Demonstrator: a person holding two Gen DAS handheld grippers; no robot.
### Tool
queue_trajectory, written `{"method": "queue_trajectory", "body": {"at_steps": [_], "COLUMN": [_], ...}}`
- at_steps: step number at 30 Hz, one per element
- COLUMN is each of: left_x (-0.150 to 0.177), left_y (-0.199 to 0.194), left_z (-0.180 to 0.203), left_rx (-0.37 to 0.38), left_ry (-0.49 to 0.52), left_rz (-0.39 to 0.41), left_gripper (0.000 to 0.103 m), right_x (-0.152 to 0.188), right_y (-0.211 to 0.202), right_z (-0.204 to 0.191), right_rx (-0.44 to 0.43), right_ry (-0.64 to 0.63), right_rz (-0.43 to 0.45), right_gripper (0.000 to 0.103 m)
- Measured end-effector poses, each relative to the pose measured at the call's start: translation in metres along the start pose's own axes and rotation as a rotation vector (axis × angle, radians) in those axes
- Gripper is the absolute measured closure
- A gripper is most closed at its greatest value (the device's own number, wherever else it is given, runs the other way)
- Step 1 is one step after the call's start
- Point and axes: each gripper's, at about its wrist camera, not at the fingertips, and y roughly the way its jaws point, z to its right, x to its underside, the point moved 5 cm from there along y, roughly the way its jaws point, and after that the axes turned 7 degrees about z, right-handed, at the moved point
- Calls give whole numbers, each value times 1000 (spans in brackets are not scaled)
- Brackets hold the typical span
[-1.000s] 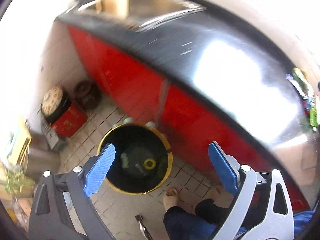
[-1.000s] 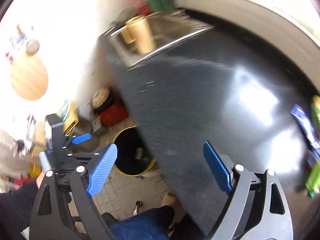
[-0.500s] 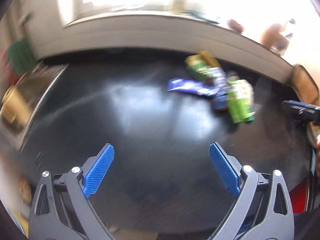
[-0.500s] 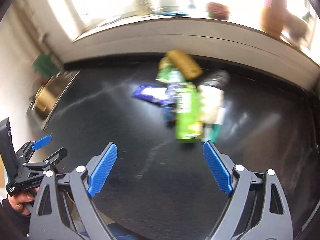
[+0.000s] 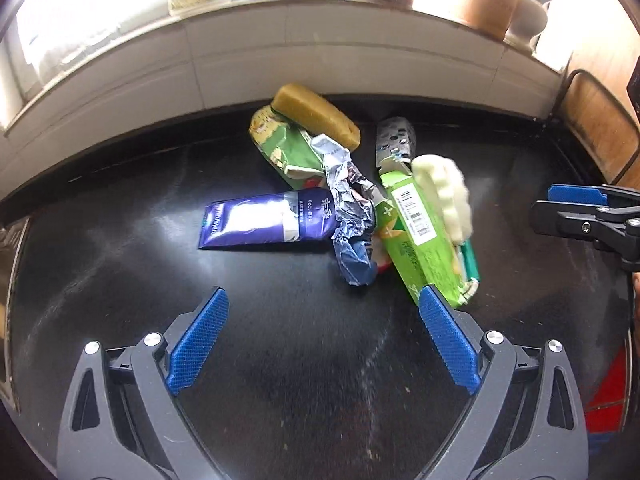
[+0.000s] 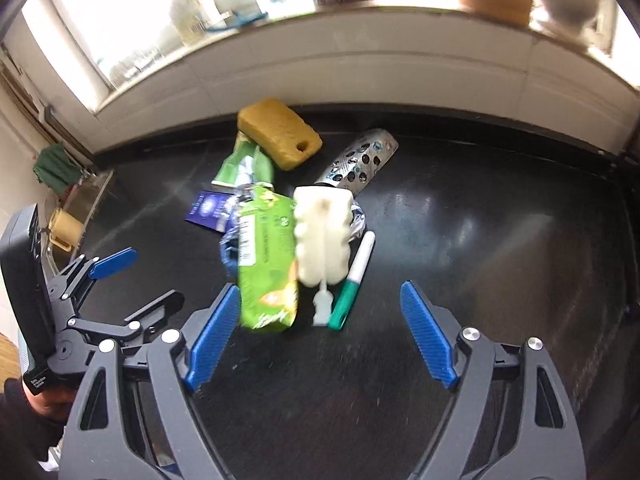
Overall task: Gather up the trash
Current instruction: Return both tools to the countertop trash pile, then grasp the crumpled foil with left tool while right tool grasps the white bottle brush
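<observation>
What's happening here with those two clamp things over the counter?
A person is holding a two-fingered gripper in each hand over a black counter to collect trash. A small heap lies by the back wall: a green packet, a purple tube, crumpled foil, a yellow sponge and a white sponge brush. The left gripper is open and holds nothing. The right gripper is also empty, its jaws just closing a little, nearest the green packet and brush.

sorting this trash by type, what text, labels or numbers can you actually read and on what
"100g": on the purple tube, beside characters too blurred to read.
Green packet: a barcode label, digits too small to read.
Silver dotted wrapper: no legible text.
</observation>
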Motion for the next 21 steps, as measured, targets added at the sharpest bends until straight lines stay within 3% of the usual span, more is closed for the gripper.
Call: {"method": "queue_trajectory", "body": {"at_steps": [3,8,12,13,15,16,21], "left_x": [-4,-13,-18,-18,-18,-18,-21], "left_y": [29,59,72,74,76,75,52], "left_z": [1,0,3,5,8,10,14], "left_rx": [7,33,55,59,67,78,60], "left_ry": [22,19,13,12,10,7,7], "left_rz": [-8,-42,-57,-66,-83,-87,-64], "left_gripper": [11,24,37,45,63,76,80], "right_x": [-8,-17,-18,-17,-18,-19,-25], "right_y": [30,70,86,87,82,78,40], "right_z": [5,5,6,4,1,0,-7], "right_rx": [-21,-39,-53,-67,-63,-63,-84], "right_ry": [3,-3,0,0,-17,-30,-19], "right_rz": [-35,-93,-129,-133,-118,-108,-25], "right_gripper": [27,32,47,57,65,77,85]}}
